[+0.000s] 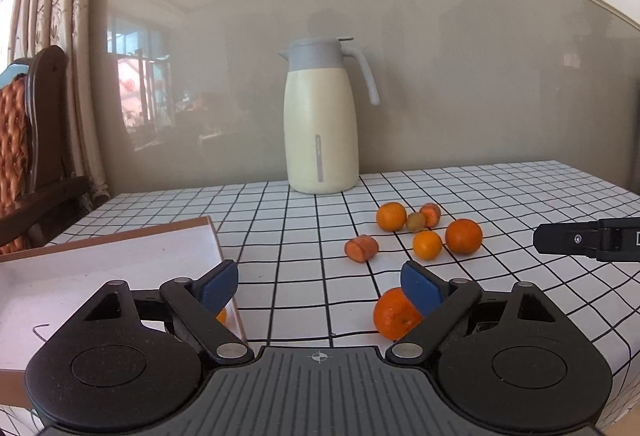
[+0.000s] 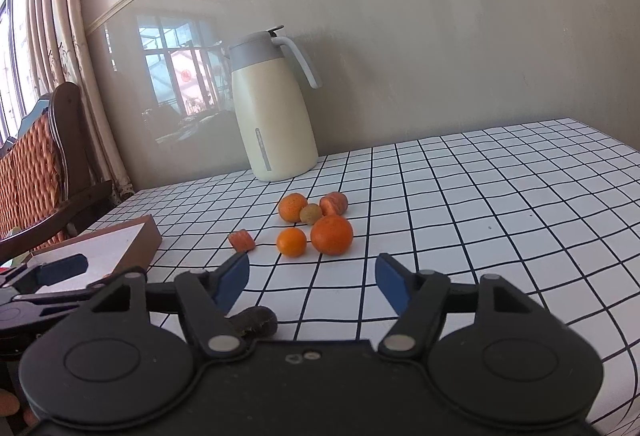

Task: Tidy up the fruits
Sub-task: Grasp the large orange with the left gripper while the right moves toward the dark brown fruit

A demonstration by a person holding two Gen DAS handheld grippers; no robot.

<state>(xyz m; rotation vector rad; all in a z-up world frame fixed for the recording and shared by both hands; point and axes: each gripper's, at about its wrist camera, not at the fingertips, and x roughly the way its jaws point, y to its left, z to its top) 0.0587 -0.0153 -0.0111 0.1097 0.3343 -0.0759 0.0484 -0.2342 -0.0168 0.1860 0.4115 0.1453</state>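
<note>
Checked worktop (image 1: 304,248): both tools, left tool (image 1: 318,286) and right tool (image 2: 312,282), gape empty, perhaps readying for the near orange (image 1: 394,314).

Bare tablecloth (image 2: 500,220) right of fruit cluster (image 2: 316,224); jug (image 2: 274,116) blocks behind.

The left gripper (image 1: 318,286) and right gripper (image 2: 312,282) both point forward with jaws spread wide and nothing between the blue pads, the left beside the right.
</note>
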